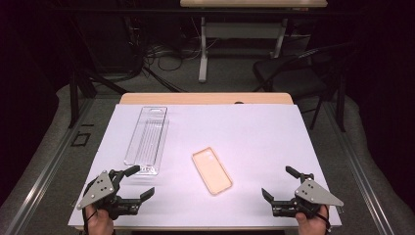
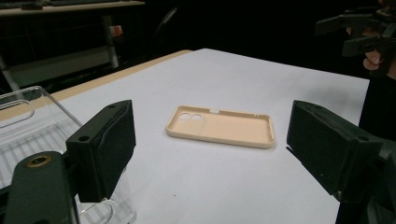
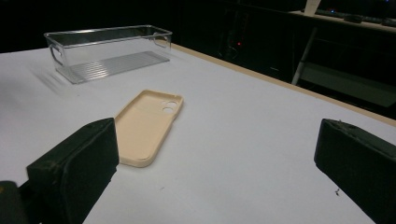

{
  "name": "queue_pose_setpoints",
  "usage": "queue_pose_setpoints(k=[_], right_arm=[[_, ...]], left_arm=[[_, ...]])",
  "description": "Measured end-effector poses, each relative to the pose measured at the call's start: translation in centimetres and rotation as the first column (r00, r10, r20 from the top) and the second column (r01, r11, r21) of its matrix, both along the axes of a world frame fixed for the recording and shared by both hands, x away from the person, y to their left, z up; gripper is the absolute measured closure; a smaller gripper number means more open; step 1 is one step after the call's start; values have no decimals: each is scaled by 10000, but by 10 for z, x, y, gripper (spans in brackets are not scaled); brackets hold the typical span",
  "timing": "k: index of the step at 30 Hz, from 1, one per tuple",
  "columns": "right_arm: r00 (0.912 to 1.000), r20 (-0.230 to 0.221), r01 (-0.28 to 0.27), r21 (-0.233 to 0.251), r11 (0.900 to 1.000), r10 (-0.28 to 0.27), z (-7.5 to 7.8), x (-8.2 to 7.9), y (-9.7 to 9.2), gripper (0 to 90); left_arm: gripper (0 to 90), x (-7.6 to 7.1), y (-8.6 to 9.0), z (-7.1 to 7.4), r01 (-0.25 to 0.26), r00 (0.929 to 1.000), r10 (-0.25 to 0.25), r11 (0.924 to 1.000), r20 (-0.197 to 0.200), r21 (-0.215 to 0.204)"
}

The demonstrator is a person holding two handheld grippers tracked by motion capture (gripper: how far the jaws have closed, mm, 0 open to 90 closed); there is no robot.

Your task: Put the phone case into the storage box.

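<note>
table (image 1: 274, 137): white matte sheet over a tan wood top, wood strip showing along the far edge.
phone case (image 1: 211, 171): beige, soft-looking, rounded corners, raised rim. lies flat, open side up, near the middle of the sheet, between the two grippers and apart from both. two round camera holes at one end, seen in both gripper views.
bin (image 1: 147, 139): clear plastic, long and narrow, ribbed floor, cut-out handle at the far end. nothing inside. sits left of the case, well apart from it.
left gripper (image 1: 135, 181): near-left corner of the sheet, jaws spread wide, nothing between them. near end of the bin is just beside its outer jaw; touching or not, cannot tell.
right gripper (image 1: 281, 184): near-right corner, jaws spread wide, holding nothing.
path: bare sheet between each gripper and the case, nothing in the way.
around: dark room, folding chair (image 1: 288, 73) and a desk frame (image 1: 240, 34) beyond the table, cables on the floor.
</note>
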State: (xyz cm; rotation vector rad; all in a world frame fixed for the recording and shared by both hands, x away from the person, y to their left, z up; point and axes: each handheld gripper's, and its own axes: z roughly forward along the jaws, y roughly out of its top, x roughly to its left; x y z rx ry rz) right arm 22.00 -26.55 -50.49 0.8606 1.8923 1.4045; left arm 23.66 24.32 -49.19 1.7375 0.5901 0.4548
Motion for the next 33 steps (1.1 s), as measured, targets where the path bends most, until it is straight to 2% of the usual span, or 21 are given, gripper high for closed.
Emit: queue_pose_setpoints(k=[6, 11, 16, 18, 21, 24, 29, 33], right_arm=[[9998, -170, -141, -360, 9993, 135, 3, 2, 7, 0], [9996, -276, -67, -852, 9963, 44, 9, 7, 12, 0], [9989, -464, -100, -1067, 9942, 51, 14, 10, 17, 3], [9985, -539, -114, -1054, 9944, 57, 17, 12, 19, 3], [9971, -756, -77, -1082, 9941, -5, 20, 16, 21, 3], [9960, -888, -13, -1189, 9929, -93, 23, 20, 24, 3], [9960, -889, 28, -1133, 9936, -129, 31, 28, 31, 3], [9952, -979, -111, -981, 9951, 14, 42, 34, 38, 3]], left_arm=[[161, 4, -2, 2, -91, 9992, 96, 9999, -400, 106], [161, 10, -6, 8, -27, 9961, 57, 9994, -878, 335], [162, 17, -15, 14, 24, 9928, 55, 9979, -1198, 654], [162, 20, -18, 16, 79, 9909, 29, 9968, -1347, 793], [162, 25, -21, 20, 137, 9874, -16, 9971, -1580, 753], [162, 29, -24, 23, 99, 9871, 22, 9971, -1601, 750], [162, 42, -35, 39, 216, 9845, -80, 9969, -1751, 760], [162, 52, -43, 50, 524, 9813, -403, 9968, -1880, 599]])
